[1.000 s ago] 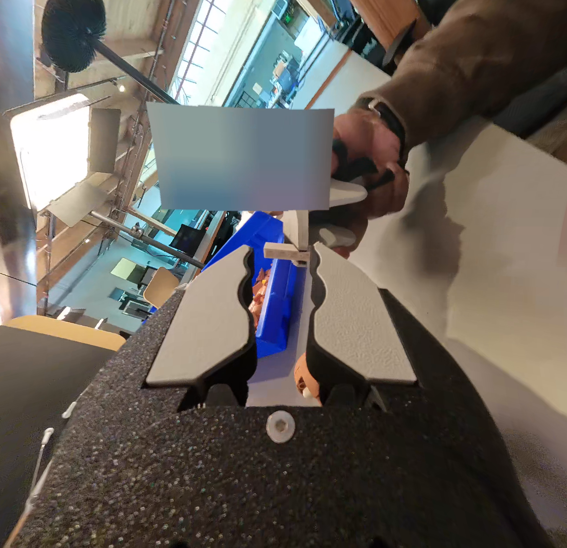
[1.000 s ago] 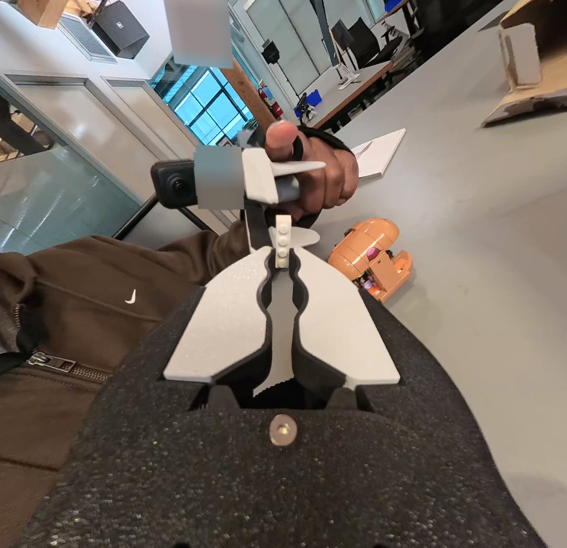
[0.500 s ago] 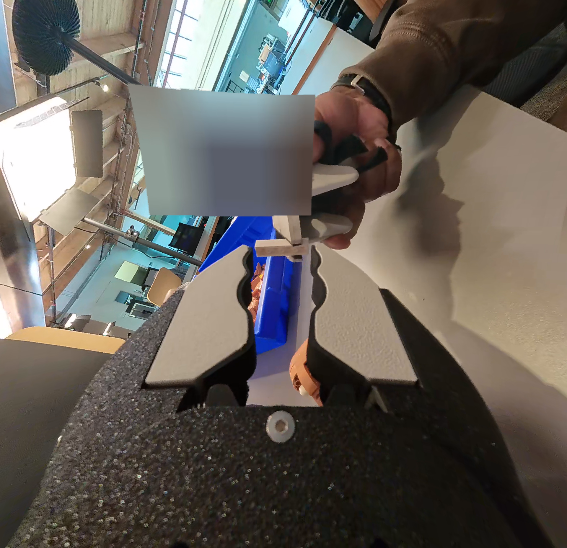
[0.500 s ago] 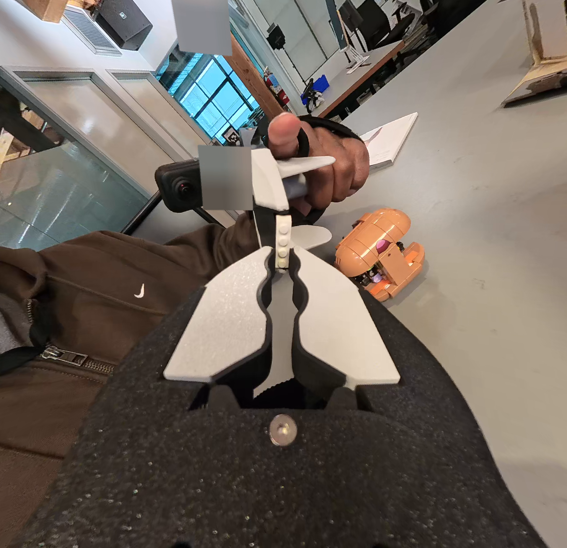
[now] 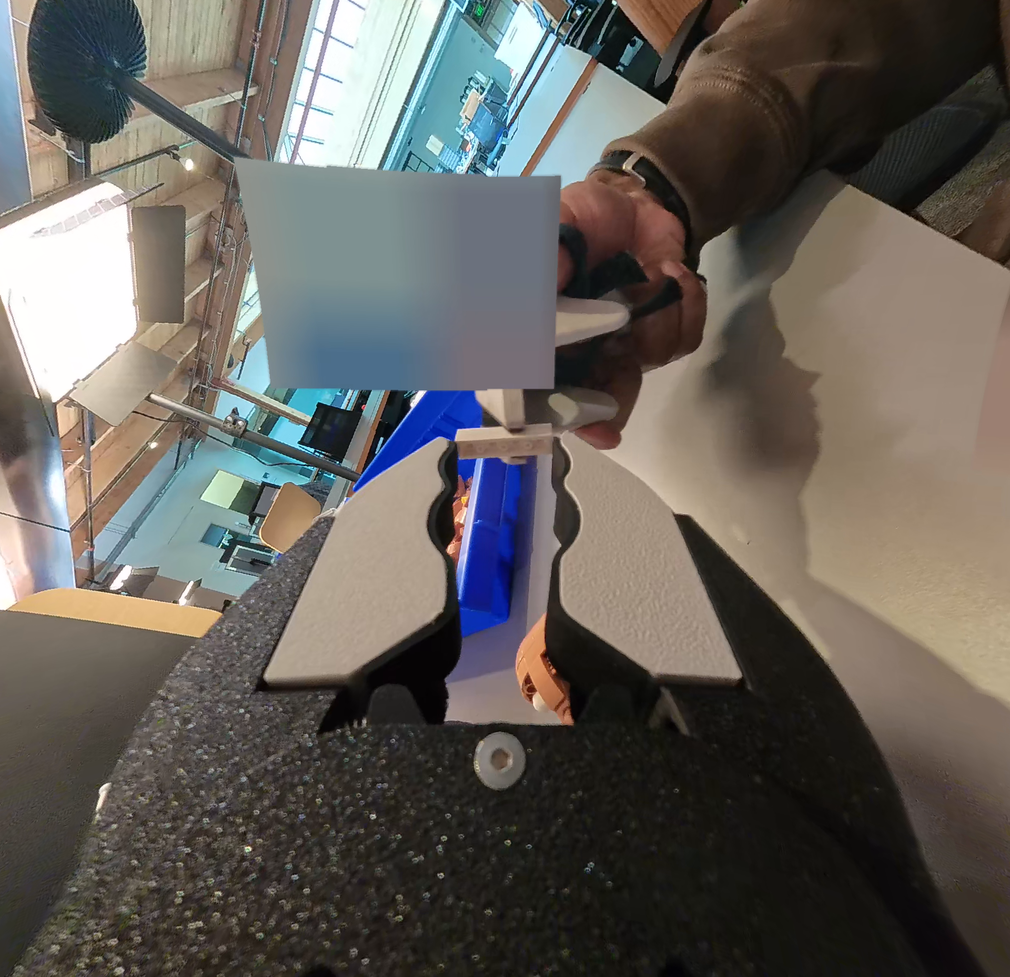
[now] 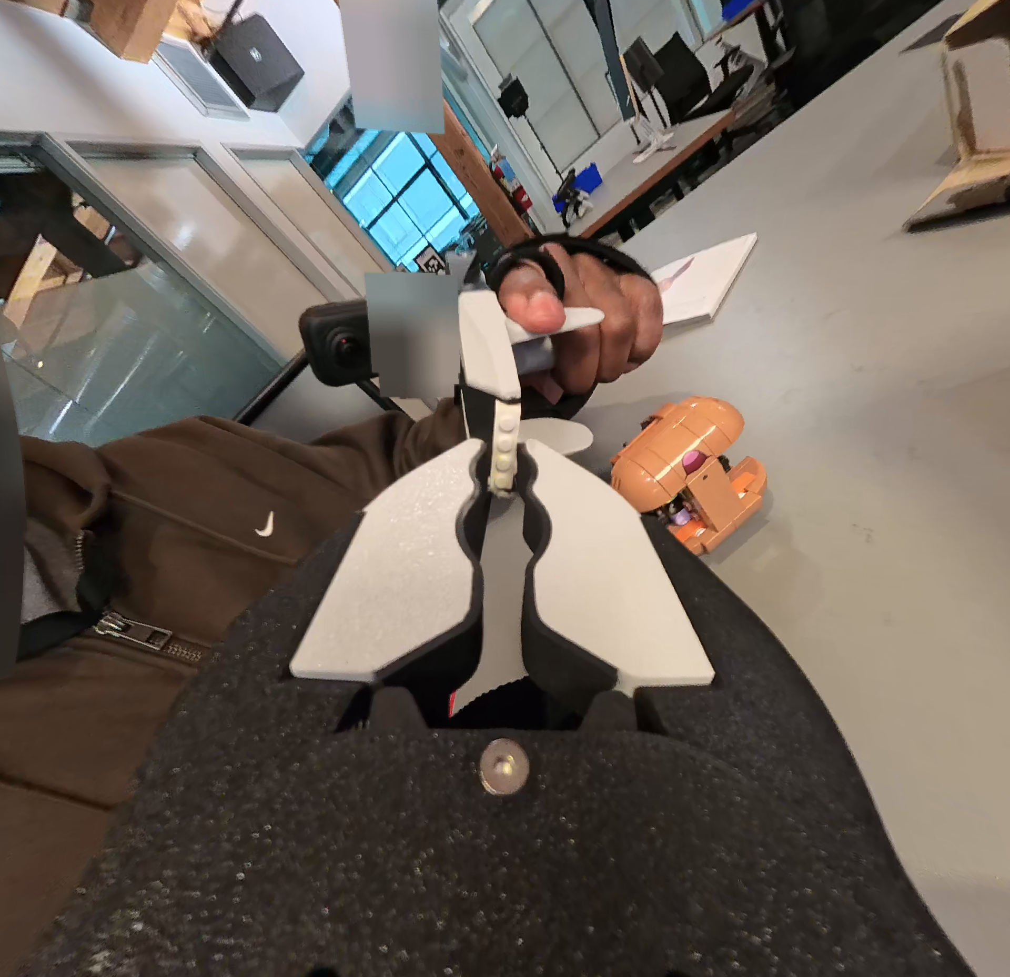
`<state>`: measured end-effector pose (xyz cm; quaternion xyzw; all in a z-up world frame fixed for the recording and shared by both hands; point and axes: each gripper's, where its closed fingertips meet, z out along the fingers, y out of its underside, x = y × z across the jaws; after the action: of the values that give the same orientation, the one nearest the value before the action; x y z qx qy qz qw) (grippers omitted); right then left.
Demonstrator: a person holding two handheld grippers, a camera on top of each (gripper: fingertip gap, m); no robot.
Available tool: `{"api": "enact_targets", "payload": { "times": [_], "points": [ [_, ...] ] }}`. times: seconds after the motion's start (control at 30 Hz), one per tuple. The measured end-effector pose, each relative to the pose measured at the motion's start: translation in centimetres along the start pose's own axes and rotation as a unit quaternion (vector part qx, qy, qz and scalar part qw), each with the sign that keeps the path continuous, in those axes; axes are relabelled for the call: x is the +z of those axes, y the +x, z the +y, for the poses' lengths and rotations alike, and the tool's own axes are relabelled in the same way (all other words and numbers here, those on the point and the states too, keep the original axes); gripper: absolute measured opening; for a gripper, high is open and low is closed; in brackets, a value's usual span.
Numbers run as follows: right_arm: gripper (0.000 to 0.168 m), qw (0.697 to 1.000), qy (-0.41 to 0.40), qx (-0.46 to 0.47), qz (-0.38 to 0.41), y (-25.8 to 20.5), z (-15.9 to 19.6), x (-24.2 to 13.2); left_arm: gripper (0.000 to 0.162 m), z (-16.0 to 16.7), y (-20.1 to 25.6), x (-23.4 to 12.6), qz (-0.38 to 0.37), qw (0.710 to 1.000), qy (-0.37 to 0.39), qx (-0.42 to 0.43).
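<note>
**A glazed, timber-framed workspace around a pale grey table**

A pale grey table [image 6: 852, 349] is seen across the right wrist view, with glass partitions [image 6: 180, 273] behind it and a blue-lit gridded window [image 6: 404, 196] beyond. A black loudspeaker [image 6: 257, 60] is mounted high on the white wall. A farther desk with black office chairs [image 6: 683, 76] is visible. In the left wrist view, timber beams, a bright studio light panel [image 5: 65, 289], a round black fan [image 5: 84, 54] and a yellow chair [image 5: 289, 519] are shown.
</note>
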<state>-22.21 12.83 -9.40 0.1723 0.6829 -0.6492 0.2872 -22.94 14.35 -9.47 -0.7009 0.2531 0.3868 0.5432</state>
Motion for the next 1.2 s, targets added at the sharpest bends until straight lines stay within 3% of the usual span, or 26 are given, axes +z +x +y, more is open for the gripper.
{"api": "enact_targets", "payload": {
  "times": [0.97, 1.0, 1.03, 1.2],
  "points": [
    [0.007, 0.997, 0.015, -0.074, 0.034, -0.1, -0.5, 0.0, 0.032, -0.2, 0.5, -0.3, 0.023, 1.0, -0.019, 0.009],
    [0.006, 0.996, 0.038, -0.073, 0.032, -0.3, -1.1, -0.5, 0.03, -0.2, 0.6, -0.3, 0.024, 1.0, -0.019, 0.006],
    [0.007, 0.995, 0.056, -0.069, 0.034, -0.2, -1.9, -1.6, 0.0, 0.3, 0.4, -0.8, 0.024, 0.999, -0.029, 0.002],
    [0.007, 0.993, 0.066, -0.073, 0.065, 0.7, -2.0, -4.6, 0.0, -0.6, -5.0, -5.9, -0.08, 0.988, 0.071, -0.115]
  ]
}}
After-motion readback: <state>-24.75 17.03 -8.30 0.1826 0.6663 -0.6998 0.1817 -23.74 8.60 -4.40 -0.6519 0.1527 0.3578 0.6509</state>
